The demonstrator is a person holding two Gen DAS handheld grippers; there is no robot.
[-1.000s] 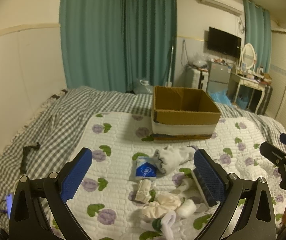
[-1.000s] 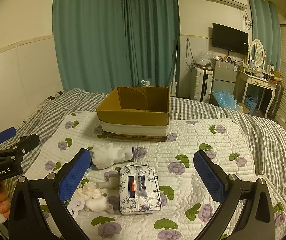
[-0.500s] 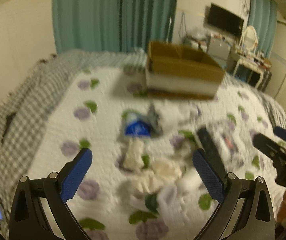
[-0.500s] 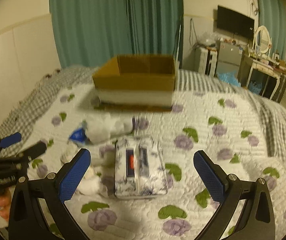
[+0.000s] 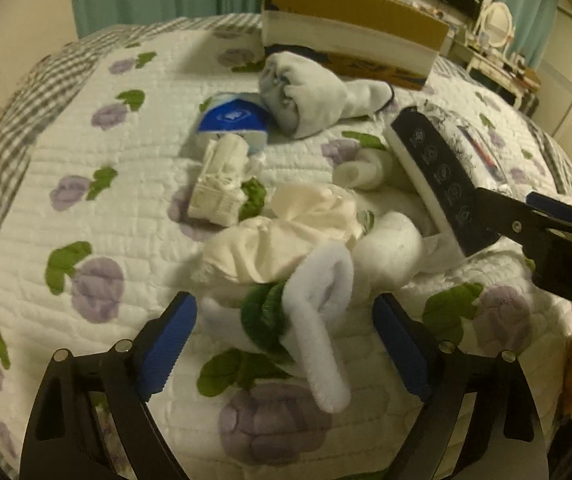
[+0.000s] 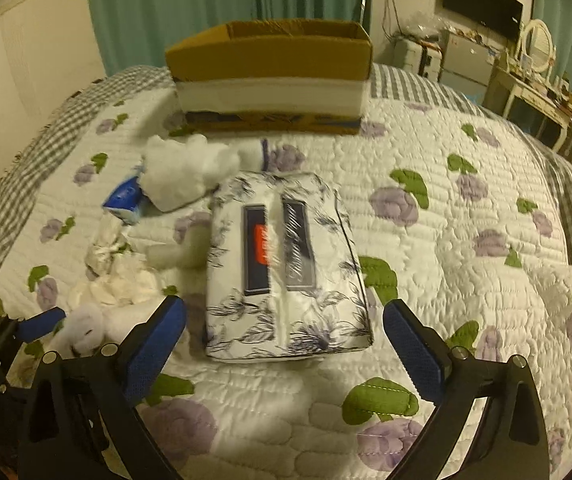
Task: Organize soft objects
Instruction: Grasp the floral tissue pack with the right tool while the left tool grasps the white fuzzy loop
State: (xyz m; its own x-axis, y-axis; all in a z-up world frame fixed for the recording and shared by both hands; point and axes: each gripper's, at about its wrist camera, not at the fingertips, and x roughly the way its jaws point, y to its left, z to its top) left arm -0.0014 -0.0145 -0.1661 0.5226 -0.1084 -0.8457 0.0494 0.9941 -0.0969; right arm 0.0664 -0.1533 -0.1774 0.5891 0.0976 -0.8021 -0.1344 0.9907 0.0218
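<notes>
On the floral quilt (image 5: 86,208), the soft things lie in a loose heap toward the left half of the bed. Farthest left among them in the left wrist view is a crumpled white wrapped bundle (image 5: 222,184), and touching its far end is a small blue-and-white tissue pack (image 5: 233,122). Just right of that pack lies a rolled grey-white sock (image 5: 309,98), close to the front wall of the cardboard box (image 5: 349,36) standing at the far side of the quilt.

Nearer the camera, a cream crumpled cloth (image 5: 286,240) sits in the middle of the heap, with a white fuzzy loop (image 5: 317,308) and a dark green fuzzy piece (image 5: 264,316) lying against its near edge. The left gripper (image 5: 286,344) hangs low over these, its blue-padded fingers (image 5: 170,340) spread wide, either side of the loop and green piece, and holding nothing.

To the right of the heap, a white roll (image 5: 389,248) and a smaller rolled white piece (image 5: 361,168) rest beside the floral tissue pack (image 6: 282,268).

The right gripper (image 6: 284,352) hovers at the near end of that floral pack, its fingers (image 6: 413,354) wide apart, gripping nothing; whether they touch the pack cannot be told.
</notes>
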